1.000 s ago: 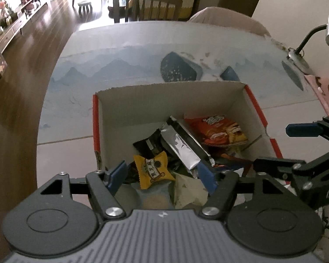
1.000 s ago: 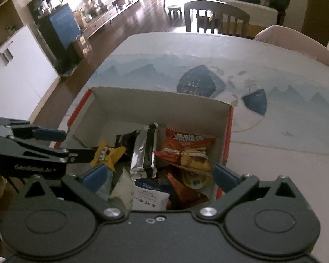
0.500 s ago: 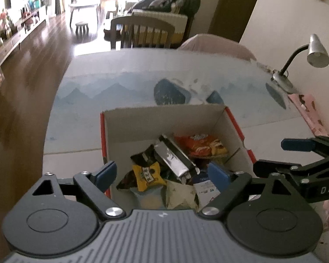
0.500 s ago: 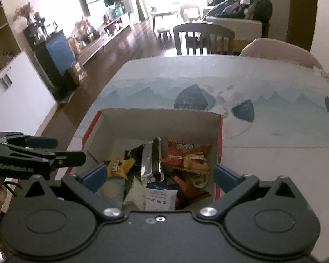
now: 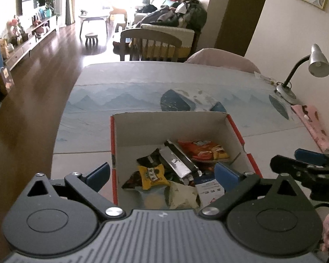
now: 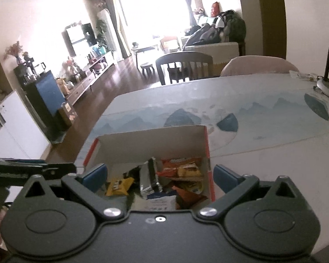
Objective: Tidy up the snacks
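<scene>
A cardboard box (image 5: 168, 129) with red edges stands open on the table. It holds several snacks: an orange chip bag (image 5: 205, 151), a silver wrapper (image 5: 177, 160), a yellow packet (image 5: 152, 175) and a white-and-blue packet (image 5: 209, 189). My left gripper (image 5: 163, 173) hovers above the box's near end. Its jaws are opening, spread wider than the box, and hold nothing. My right gripper (image 6: 160, 173) hangs over the same box (image 6: 151, 146), open and bare, with the orange bag (image 6: 182, 168) and the silver wrapper (image 6: 149, 177) below it. Its fingers (image 5: 283, 164) show at the right of the left wrist view.
The table carries a mat (image 5: 120, 96) printed with blue mountains. A desk lamp (image 5: 318, 63) and a pink cloth (image 5: 313, 127) sit at its right side. Two chairs (image 5: 151, 43) stand at the far edge. On the left the table ends above a wooden floor (image 5: 33, 83).
Both grippers have drawn back and up from the box, which looks smaller and farther. The left jaws have spread from beside the snacks to past the box walls. The right jaws stayed wide.
</scene>
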Tool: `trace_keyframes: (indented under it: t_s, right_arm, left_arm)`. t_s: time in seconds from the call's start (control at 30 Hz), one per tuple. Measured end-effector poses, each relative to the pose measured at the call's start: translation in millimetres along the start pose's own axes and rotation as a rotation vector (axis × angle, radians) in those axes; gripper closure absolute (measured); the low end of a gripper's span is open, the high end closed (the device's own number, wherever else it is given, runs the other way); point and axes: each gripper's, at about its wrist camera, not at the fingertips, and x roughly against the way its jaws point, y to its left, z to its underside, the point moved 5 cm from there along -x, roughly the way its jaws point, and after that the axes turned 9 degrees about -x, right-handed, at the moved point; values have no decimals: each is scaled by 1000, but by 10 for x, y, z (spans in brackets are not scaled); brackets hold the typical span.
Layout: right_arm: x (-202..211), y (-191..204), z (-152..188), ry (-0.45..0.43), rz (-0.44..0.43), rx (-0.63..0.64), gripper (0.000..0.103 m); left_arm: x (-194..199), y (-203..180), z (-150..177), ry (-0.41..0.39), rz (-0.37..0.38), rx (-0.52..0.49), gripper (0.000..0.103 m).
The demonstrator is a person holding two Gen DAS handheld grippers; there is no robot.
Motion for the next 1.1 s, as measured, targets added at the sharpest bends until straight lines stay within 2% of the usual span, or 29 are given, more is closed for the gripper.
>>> trace_keyframes:
  t_s: [0.13, 0.3, 0.4, 0.63, 1.1]
  right_arm:
    - [62, 15, 31, -30, 13, -20, 0]
    - [145, -10, 64, -76, 34, -46, 0]
    - [133, -13, 88, -57, 16, -54, 0]
    - [136, 11, 128, -47, 34, -35, 0]
    - [219, -4, 163, -67, 36, -34, 0]
  left_arm:
    - [45, -47, 48, 6, 4, 18, 1]
    - [115, -147, 77, -17, -11, -7, 1]
    - [142, -192, 80, -30, -28, -24, 1]
    - [157, -217, 91, -32, -34, -24, 1]
    - [189, -269, 94, -44, -31, -21, 1]
